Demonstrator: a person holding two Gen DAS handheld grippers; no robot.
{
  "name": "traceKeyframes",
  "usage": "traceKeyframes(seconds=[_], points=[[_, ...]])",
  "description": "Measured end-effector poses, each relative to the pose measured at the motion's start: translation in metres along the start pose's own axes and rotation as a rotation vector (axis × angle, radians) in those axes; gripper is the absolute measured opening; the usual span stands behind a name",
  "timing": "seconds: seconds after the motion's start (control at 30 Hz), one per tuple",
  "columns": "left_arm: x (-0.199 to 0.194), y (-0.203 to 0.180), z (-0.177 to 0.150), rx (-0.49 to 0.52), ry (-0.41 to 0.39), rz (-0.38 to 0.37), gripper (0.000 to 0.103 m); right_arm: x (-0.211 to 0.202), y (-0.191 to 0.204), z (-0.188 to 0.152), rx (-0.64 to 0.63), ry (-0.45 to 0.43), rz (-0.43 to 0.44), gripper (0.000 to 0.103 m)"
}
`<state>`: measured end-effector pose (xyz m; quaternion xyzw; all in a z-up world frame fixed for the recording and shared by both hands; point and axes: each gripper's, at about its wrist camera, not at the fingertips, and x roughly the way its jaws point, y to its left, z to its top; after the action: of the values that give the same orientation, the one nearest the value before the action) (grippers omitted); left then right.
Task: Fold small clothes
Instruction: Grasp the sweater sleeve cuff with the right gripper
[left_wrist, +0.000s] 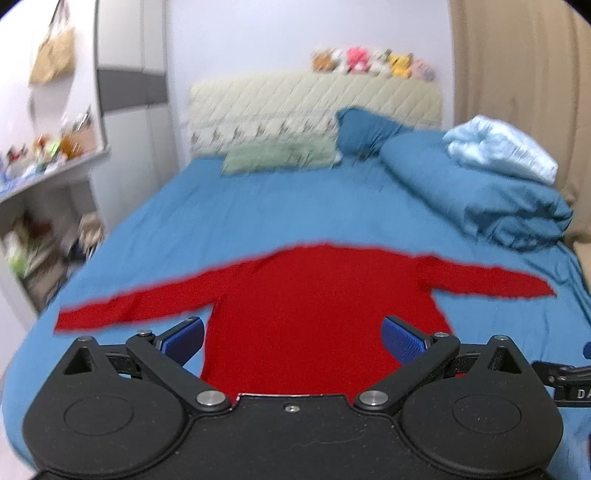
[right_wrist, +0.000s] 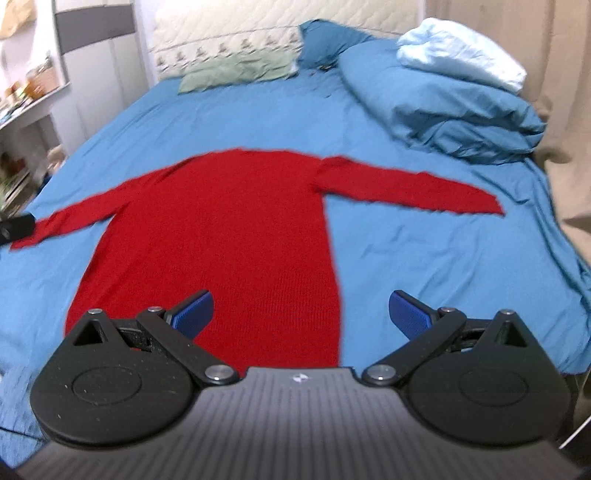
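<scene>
- On the blue bed sheet (left_wrist: 229, 218), a red long-sleeved sweater (left_wrist: 295, 306) lies flat, body running toward the camera and both sleeves spread out to either side.
- In the left wrist view, the left gripper (left_wrist: 293, 338) hangs over the sweater's lower body with its jaws spread wide and nothing between them; the blue pads (left_wrist: 184, 338) sit at about 8 and 4 o'clock of the frame centre.
- In the right wrist view, the right gripper (right_wrist: 301, 314) is likewise wide apart and empty, above the sweater's right lower edge; the sweater fills the frame from 9 to 6 o'clock, with one sleeve reaching to 3 o'clock.
- A rolled blue duvet (right_wrist: 443, 99) lies at 1 to 2 o'clock, with a pale blue bundle (right_wrist: 461, 51) resting on top.
- A green pillow (left_wrist: 280, 157) lies at 12 o'clock against the quilted headboard (left_wrist: 314, 99), a row of plush toys (left_wrist: 373, 61) above it, blurred.
- A cluttered shelf (left_wrist: 48, 162) stands at 9 to 10 o'clock.
</scene>
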<state>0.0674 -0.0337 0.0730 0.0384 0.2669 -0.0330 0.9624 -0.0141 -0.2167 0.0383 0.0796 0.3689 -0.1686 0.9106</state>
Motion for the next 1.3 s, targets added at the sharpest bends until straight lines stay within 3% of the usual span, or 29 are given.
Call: traceKeyframes(seconds=[0.23, 0.33, 0.5, 0.77, 1.07, 1.17, 1.23, 1.3], points=[[0.068, -0.043, 0.083, 0.065, -0.072, -0.101, 0.103, 0.037, -0.080, 0.065, 0.137, -0.060, -0.032, 0.103], [0.113, -0.070, 0.107, 0.086, -0.036, -0.166, 0.103, 0.062, -0.119, 0.086, 0.195, -0.052, -0.043, 0.103], [0.203, -0.116, 0.123, 0.147, 0.056, -0.208, 0.103, 0.117, -0.182, 0.104, 0.288, -0.021, -0.099, 0.103], [0.346, -0.166, 0.098, 0.145, 0.212, -0.222, 0.103, 0.228, -0.267, 0.081, 0.477, -0.033, -0.111, 0.103], [0.448, -0.192, 0.048, 0.171, 0.317, -0.193, 0.103, 0.317, -0.319, 0.052, 0.529, -0.080, -0.186, 0.098], [0.475, -0.197, 0.032, 0.175, 0.377, -0.176, 0.103, 0.332, -0.327, 0.053, 0.537, -0.133, -0.206, 0.092], [0.492, -0.200, 0.023, 0.182, 0.414, -0.177, 0.103, 0.341, -0.327, 0.056, 0.521, -0.151, -0.233, 0.079], [0.492, -0.197, 0.020, 0.167, 0.373, -0.185, 0.103, 0.347, -0.329, 0.059, 0.507, -0.159, -0.268, 0.064]])
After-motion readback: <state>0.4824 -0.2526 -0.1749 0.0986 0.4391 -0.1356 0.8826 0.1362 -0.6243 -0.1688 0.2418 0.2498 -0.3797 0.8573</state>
